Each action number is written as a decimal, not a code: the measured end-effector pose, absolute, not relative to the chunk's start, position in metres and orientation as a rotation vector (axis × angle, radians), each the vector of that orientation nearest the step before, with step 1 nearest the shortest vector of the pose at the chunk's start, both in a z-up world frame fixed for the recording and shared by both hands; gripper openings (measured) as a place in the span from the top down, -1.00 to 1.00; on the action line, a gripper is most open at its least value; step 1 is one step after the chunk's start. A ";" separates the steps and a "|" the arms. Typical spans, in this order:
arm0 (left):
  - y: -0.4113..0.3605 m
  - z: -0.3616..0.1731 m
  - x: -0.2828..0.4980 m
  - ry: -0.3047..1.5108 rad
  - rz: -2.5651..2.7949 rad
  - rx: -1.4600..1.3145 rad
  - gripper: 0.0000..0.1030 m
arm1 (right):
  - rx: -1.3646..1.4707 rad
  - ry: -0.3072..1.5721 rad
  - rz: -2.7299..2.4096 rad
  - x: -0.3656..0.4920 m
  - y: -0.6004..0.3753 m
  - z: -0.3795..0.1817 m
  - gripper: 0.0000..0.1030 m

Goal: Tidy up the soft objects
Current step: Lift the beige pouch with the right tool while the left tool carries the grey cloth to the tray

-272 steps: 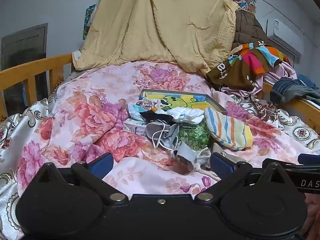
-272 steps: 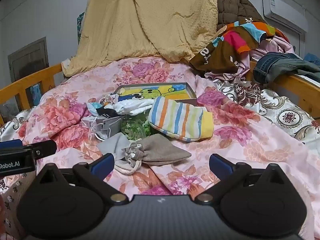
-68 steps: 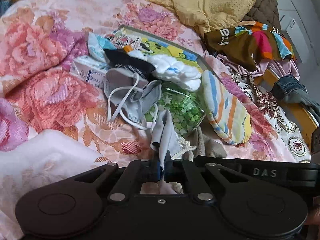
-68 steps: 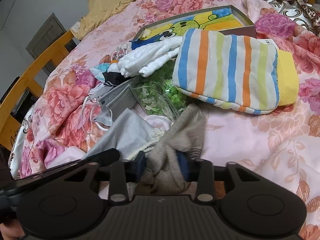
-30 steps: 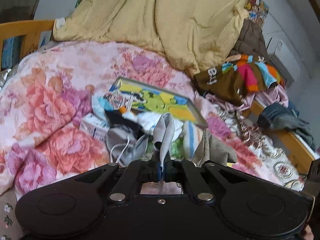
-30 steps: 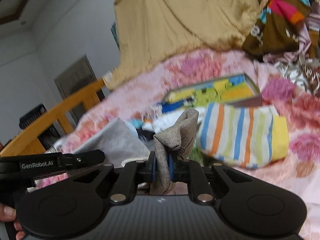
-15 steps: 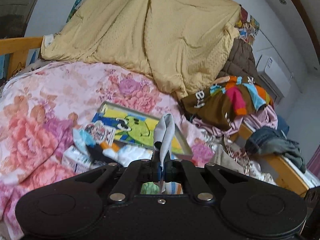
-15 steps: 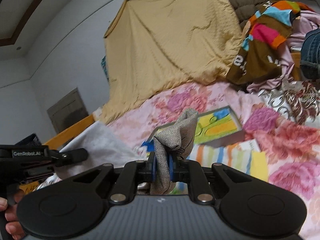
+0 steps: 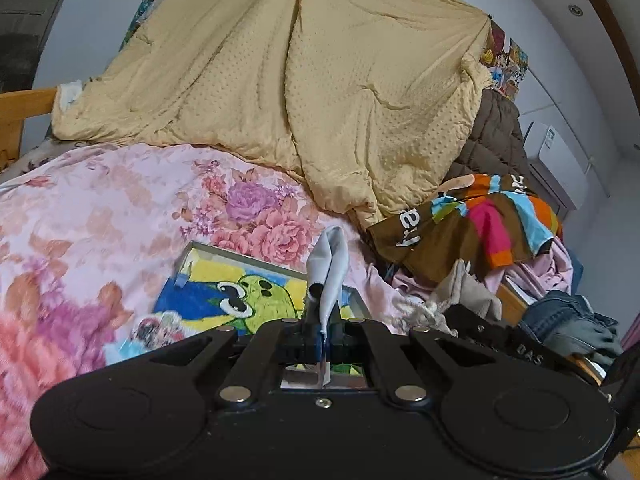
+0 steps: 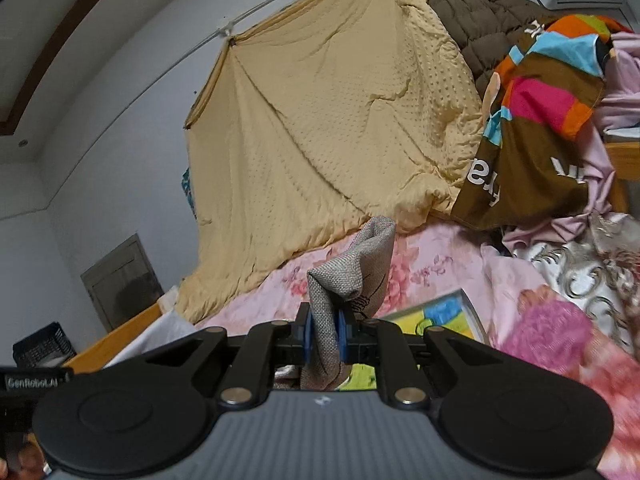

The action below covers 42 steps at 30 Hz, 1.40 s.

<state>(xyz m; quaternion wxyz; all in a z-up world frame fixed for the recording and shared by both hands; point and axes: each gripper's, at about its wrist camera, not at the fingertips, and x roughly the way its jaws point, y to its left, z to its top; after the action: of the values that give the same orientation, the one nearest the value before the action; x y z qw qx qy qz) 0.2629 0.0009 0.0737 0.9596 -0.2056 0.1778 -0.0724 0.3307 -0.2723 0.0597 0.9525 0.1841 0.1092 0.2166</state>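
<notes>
My left gripper is clamped on a thin pale grey cloth, whose smooth fold stands upright above the blue pads. My right gripper is clamped on a thicker beige woven pouch, coarse in texture, folded over at the top, with a dark printed mark on one face. The left wrist view shows the pouch from the side, bunched with a pale cord, held above the bed at the right; the right wrist view shows only the labelled end of the left gripper at the lower left edge. Below both grippers lies a pink floral quilt carrying a framed cartoon picture. Behind it a yellow dotted blanket hangs against a pale wall, beside a heap of multicoloured clothing and a wooden bed rail.
</notes>
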 end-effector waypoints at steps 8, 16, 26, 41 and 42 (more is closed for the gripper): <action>-0.010 0.053 0.342 0.415 -0.120 -0.425 0.99 | 0.383 0.291 0.421 0.394 -0.268 0.034 0.72; -0.023 0.017 0.404 0.487 -0.080 -0.498 0.99 | 0.383 0.304 0.384 0.434 -0.268 0.016 0.72; -0.032 -0.020 0.433 0.590 -0.057 -0.484 0.99 | 0.341 0.460 0.372 0.471 -0.259 -0.007 0.70; -0.020 -0.045 0.449 0.684 -0.034 -0.574 0.98 | 0.449 0.385 0.327 0.487 -0.277 -0.009 0.69; -0.020 -0.046 0.450 0.688 -0.036 -0.574 0.98 | 0.451 0.371 0.330 0.488 -0.277 -0.006 0.69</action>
<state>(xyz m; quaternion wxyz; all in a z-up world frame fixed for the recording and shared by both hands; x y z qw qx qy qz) 0.4497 -0.0200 -0.0460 0.9013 -0.2773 0.3325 -0.0174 0.4885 -0.2774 -0.0063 0.9443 0.2213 0.1820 0.1620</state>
